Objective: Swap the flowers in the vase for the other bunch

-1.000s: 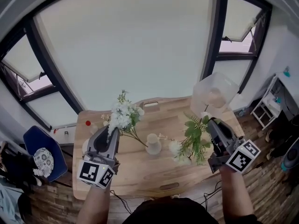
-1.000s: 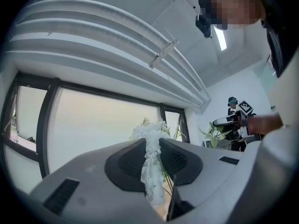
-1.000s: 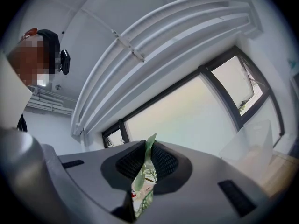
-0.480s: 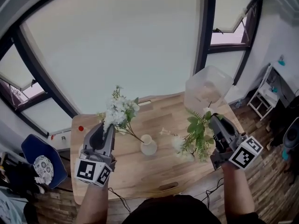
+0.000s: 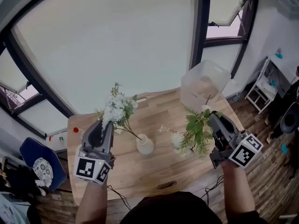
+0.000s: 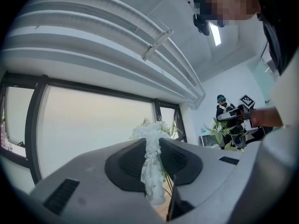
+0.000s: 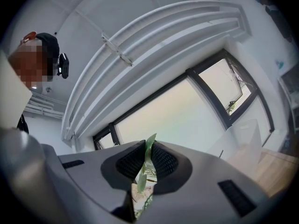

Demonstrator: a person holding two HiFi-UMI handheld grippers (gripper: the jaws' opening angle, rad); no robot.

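A small white vase (image 5: 145, 145) stands at the middle of the wooden table (image 5: 154, 171). My left gripper (image 5: 105, 125) is held left of the vase, shut on a bunch of white flowers (image 5: 117, 110). The bunch's thin stems slant down toward the vase's mouth. In the left gripper view the white blossoms (image 6: 152, 164) are pinched between the dark pads (image 6: 175, 161). My right gripper (image 5: 211, 118) is right of the vase, shut on a leafy green bunch with white blooms (image 5: 192, 135). One of its green leaves (image 7: 141, 171) sticks up between the pads in the right gripper view.
A clear plastic bin (image 5: 205, 84) stands at the table's far right corner, just beyond the right gripper. A small red thing (image 5: 75, 130) lies at the far left edge. A blue chair (image 5: 33, 158) is on the floor at left, a white rack (image 5: 258, 88) at right.
Both bunches stay gripped. The left gripper has slid a little sideways with the white flowers, and the head view has swung so the table sits further left in it.
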